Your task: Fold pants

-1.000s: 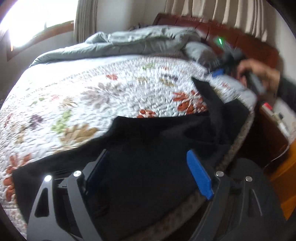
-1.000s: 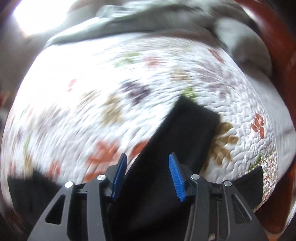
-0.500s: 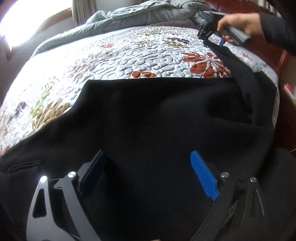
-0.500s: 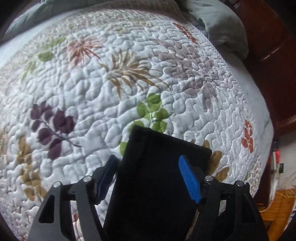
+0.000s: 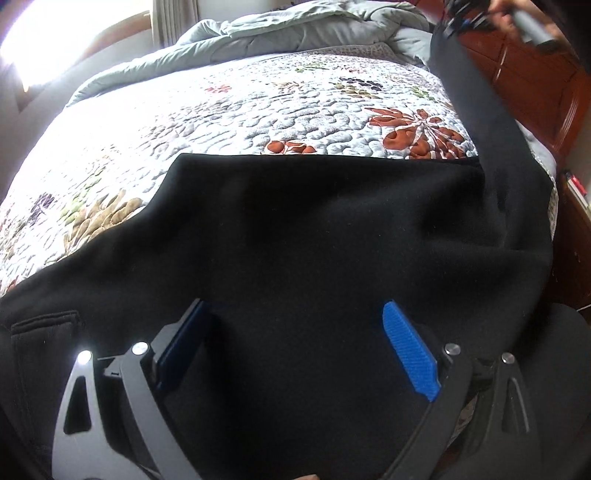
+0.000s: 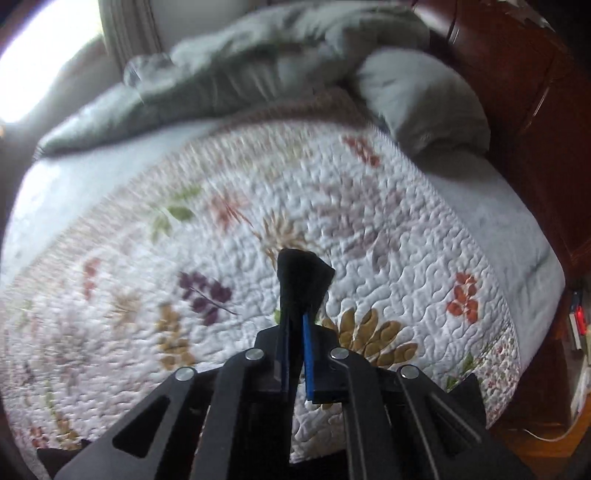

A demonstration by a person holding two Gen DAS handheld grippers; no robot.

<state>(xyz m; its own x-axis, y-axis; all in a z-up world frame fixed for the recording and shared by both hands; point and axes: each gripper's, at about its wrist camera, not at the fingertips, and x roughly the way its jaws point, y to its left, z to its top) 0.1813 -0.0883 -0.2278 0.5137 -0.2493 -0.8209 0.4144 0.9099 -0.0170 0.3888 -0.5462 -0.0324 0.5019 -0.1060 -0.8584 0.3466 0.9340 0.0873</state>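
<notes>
Black pants [image 5: 295, 236] lie spread across the near part of a quilted floral bedspread [image 5: 258, 107]. My left gripper [image 5: 299, 325] stands open low over the cloth, its blue pads wide apart with the fabric lying flat beneath them. One leg of the pants [image 5: 476, 110] rises at the right toward my right gripper [image 5: 458, 22], held by a hand at the top right. In the right wrist view my right gripper [image 6: 295, 325] is shut on the bunched leg end [image 6: 301, 277], lifted above the bedspread [image 6: 369, 206].
A grey duvet [image 5: 295, 29] and a pillow [image 6: 421, 99] are heaped at the far side. A dark red wooden headboard [image 6: 517, 92] runs along the right, with a bedside table [image 5: 576, 206] below it. A bright window [image 5: 55, 33] lights the far left.
My right gripper closed on the end of the pant leg and lifted it off the bed. My left gripper came down closer to the pants earlier, then held still.
</notes>
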